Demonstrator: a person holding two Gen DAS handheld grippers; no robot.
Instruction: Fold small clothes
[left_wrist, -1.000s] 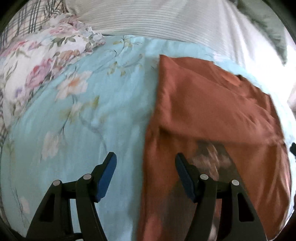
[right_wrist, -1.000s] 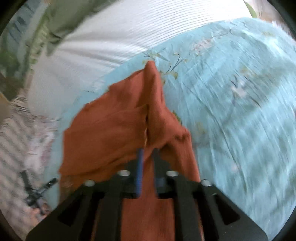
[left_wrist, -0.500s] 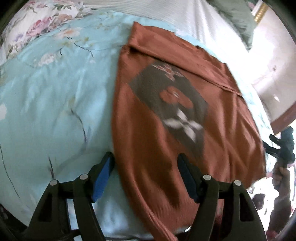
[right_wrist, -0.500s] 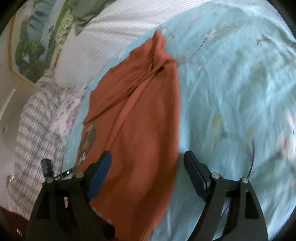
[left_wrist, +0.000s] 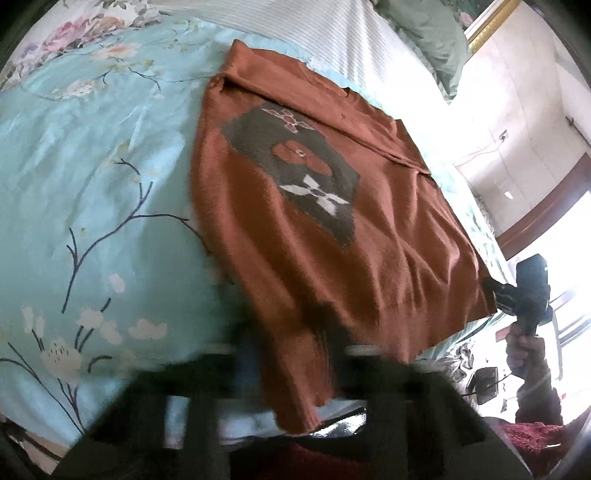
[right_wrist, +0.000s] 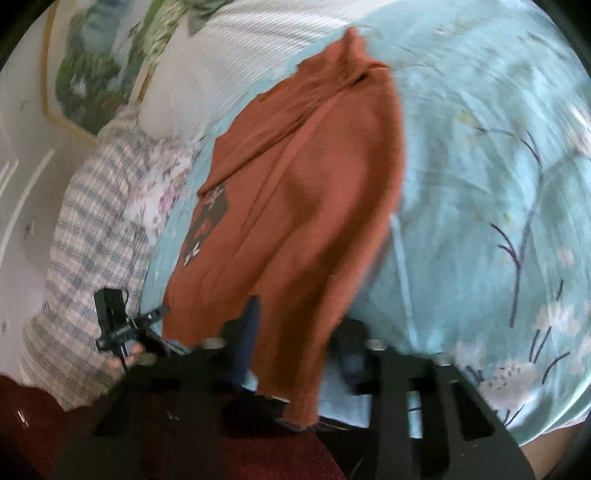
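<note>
1. The rust-orange sweater (left_wrist: 369, 229) lies spread out flat on the bed, running away ahead of both tools, with its near hem draped over the bed's edge.
2. It is a soft, fuzzy knit. A dark, roughly diamond-shaped patch (left_wrist: 295, 173) on its chest carries a white four-petalled cross, an orange shape and a small reddish motif.
3. At the far end its top is folded over into a flat band with a pointed corner.
4. The left tool (left_wrist: 295, 354) is blurred at the bottom of its own view. Its jaws have just been closing and now stand nearly together, with the sweater's near hem corner between them; the cloth hangs down past them in a tapering flap.
5. The right tool (right_wrist: 291, 343) sits at the opposite hem corner. Its jaws have likewise just been closing, and a strip of the knit passes between the blue pad and the dark one, so it pinches the hem.
6. Under the sweater is a smooth pale-blue bedsheet (left_wrist: 110, 192) printed with thin dark branches and pale blossoms, lightly creased.
7. Beyond the sweater's far end lies a white ribbed cover (left_wrist: 369, 48).
8. To the left of the right tool lie a checked cloth (right_wrist: 92, 229) and a floral one.
</note>
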